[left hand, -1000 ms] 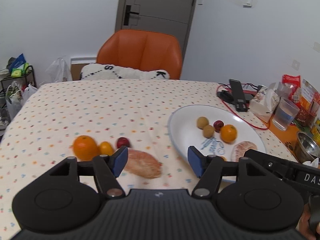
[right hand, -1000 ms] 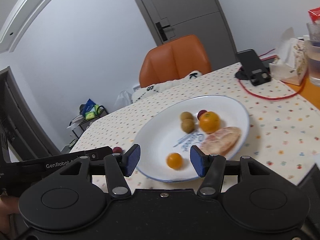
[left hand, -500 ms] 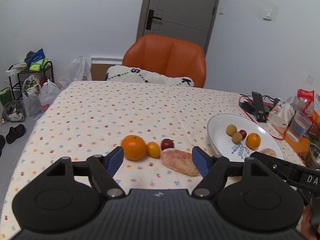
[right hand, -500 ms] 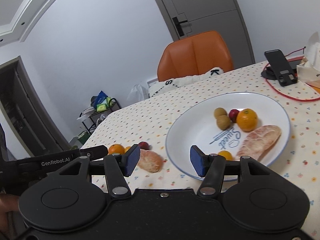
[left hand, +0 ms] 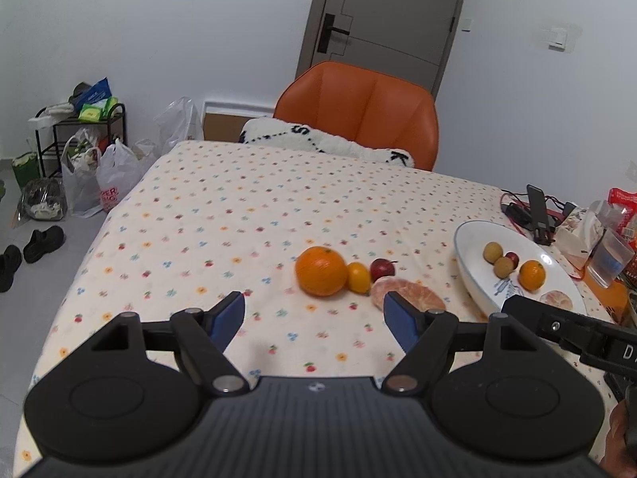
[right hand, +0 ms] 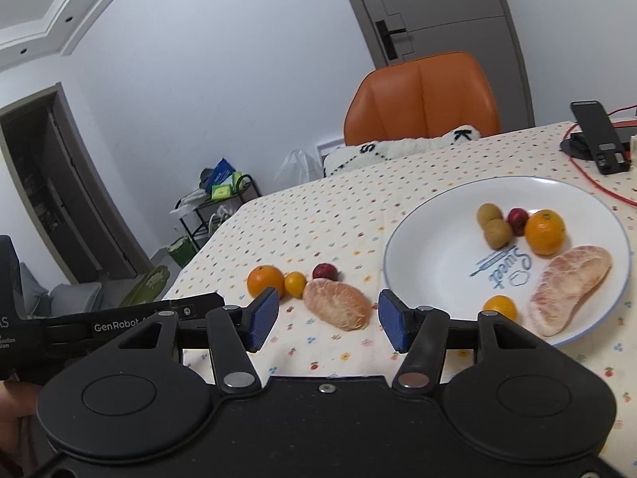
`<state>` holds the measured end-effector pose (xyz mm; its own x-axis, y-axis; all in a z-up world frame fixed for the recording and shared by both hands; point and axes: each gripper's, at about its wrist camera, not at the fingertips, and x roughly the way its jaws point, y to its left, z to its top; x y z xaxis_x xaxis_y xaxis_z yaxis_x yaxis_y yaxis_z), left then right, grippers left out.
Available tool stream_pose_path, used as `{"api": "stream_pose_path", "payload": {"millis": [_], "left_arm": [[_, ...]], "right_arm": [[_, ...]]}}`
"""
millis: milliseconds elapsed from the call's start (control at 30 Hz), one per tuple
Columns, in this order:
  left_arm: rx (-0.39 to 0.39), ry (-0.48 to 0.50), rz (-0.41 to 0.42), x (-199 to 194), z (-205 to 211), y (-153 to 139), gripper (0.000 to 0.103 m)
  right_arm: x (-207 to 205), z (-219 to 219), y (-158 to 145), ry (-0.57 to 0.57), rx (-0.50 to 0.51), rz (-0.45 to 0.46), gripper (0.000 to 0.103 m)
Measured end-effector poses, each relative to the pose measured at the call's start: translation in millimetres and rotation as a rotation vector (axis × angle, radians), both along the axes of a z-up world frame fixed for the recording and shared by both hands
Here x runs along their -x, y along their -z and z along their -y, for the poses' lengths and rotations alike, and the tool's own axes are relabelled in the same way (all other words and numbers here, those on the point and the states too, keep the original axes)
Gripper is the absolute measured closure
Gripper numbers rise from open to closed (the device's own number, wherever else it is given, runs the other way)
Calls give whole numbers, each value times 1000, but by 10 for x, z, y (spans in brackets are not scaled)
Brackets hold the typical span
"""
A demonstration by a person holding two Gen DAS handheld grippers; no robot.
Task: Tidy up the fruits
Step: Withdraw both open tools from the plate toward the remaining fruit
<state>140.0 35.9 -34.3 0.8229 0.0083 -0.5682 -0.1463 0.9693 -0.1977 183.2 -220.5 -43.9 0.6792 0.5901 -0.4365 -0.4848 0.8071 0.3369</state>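
Nearest the cameras, both tongs hang above the worktop (left hand: 247, 215) with their blue pads spread wide and nothing between them: the left tongs (left hand: 314, 318) over bare flowered cloth, the right tongs (right hand: 324, 314) just short of a peeled citrus segment (right hand: 336, 306). That segment lies on the cloth at the right end of a short row of loose fruit: beside it a small yellow-orange kumquat (right hand: 295, 283), a large orange (right hand: 265, 280) at the left end, and a dark red plum-like fruit (right hand: 325, 271) just behind. To the right sits a white plate (right hand: 430, 255) with blue lettering. On it, near the front rim, rest a small orange fruit (right hand: 500, 307) and a large peeled pomelo piece (right hand: 569, 286); farther back are an orange (right hand: 544, 232), a small red fruit (right hand: 518, 216) and two brown longans (right hand: 493, 225), all close together. Beyond the plate a phone stand (right hand: 601, 135) and red cable (right hand: 597, 187) lie on the worktop. At the far edge stands an orange chair (left hand: 358, 111) with a fluffy white cushion (left hand: 330, 145).
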Motion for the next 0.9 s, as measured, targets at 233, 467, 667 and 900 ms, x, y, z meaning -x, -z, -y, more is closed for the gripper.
{"api": "stream_pose_path", "payload": {"millis": [233, 467, 667, 900], "left_arm": [[23, -1, -11, -31, -131, 73, 28], [42, -9, -23, -80, -261, 136, 28], [48, -19, -39, -129, -334, 188, 28], [55, -30, -53, -164, -412, 220, 28]], "right_arm": [[-91, -144, 43, -8, 34, -9, 47], [-220, -273, 90, -14, 61, -18, 47], [-313, -393, 116, -31, 91, -18, 47], [-417, -539, 121, -55, 137, -16, 44]]}}
